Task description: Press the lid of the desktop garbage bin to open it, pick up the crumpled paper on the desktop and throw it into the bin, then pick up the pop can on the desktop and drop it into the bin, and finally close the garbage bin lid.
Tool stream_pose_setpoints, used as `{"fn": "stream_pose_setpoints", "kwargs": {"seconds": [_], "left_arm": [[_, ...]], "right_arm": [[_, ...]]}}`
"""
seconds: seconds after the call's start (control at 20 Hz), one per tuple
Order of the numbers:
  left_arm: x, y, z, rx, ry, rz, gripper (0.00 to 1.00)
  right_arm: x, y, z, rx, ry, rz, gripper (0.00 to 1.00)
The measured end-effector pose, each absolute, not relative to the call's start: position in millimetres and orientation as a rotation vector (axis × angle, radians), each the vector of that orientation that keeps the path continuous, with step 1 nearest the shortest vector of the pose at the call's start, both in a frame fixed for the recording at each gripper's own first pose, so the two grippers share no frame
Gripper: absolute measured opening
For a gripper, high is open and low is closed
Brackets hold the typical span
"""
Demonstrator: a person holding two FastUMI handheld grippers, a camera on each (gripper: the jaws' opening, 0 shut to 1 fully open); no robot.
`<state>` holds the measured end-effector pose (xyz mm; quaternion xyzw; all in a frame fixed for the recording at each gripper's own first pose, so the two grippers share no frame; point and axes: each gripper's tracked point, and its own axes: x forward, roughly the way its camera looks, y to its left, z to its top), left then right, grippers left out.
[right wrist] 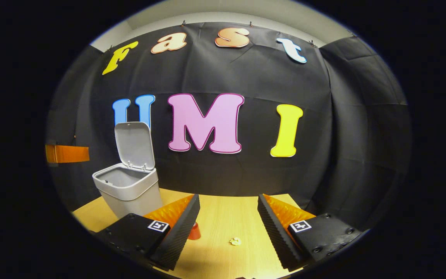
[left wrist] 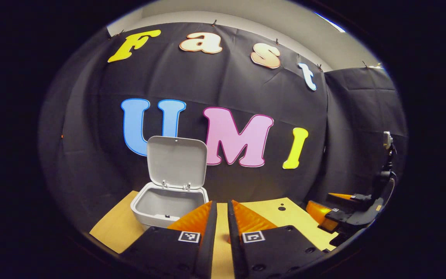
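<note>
Our right gripper [right wrist: 229, 228] gapes wide, the left gripper [left wrist: 222, 224] nearly closed — we may overshoot the small crumpled paper [right wrist: 235, 241] at six o'clock.

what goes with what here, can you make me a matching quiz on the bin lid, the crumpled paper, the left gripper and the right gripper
1 bin lid
2 crumpled paper
3 left gripper
4 right gripper

a fingers wide apart
b standing up, open
c fingers nearly together
d lying on the desktop

Pairs: 1-b, 2-d, 3-c, 4-a
</note>
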<state>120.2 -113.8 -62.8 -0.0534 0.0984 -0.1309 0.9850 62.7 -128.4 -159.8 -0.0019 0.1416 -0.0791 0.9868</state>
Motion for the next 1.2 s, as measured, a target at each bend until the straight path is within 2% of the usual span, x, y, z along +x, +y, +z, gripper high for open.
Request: {"fn": "stream_pose_setpoints", "kwargs": {"seconds": [0.05,0.15,0.2,0.25,0.4,0.6,1.05,1.2], "left_arm": [[119,-121,-64,-0.099,0.195,-0.28,0.34],[118,-127,-68,-0.061,0.19,-0.29,0.61],[117,-129,-67,-0.042,0.188,-0.287,0.87],[120,-130,-73,-0.029,0.189,-0.281,0.97],[121,-130,-76,-0.01,0.192,-0.266,0.96],[125,-127,-96,-0.02,0.235,-0.257,0.96],[135,-92,-149,-0.064,0.369,-0.145,0.95],[133,-77,-160,-0.045,0.393,-0.101,0.95]], "right_arm": [[63,-130,-165,-0.013,0.294,-0.163,0.96],[65,-133,-176,-0.031,0.318,-0.169,0.97],[66,-135,-184,-0.042,0.336,-0.17,0.96],[66,-139,-192,-0.051,0.358,-0.171,0.96],[74,-147,-227,-0.039,0.453,-0.166,0.96],[76,-152,-289,-0.015,0.66,-0.131,0.97],[97,-159,-423,-0.053,0.993,-0.047,0.98],[96,-165,-457,-0.046,1.067,-0.059,0.98]]}}
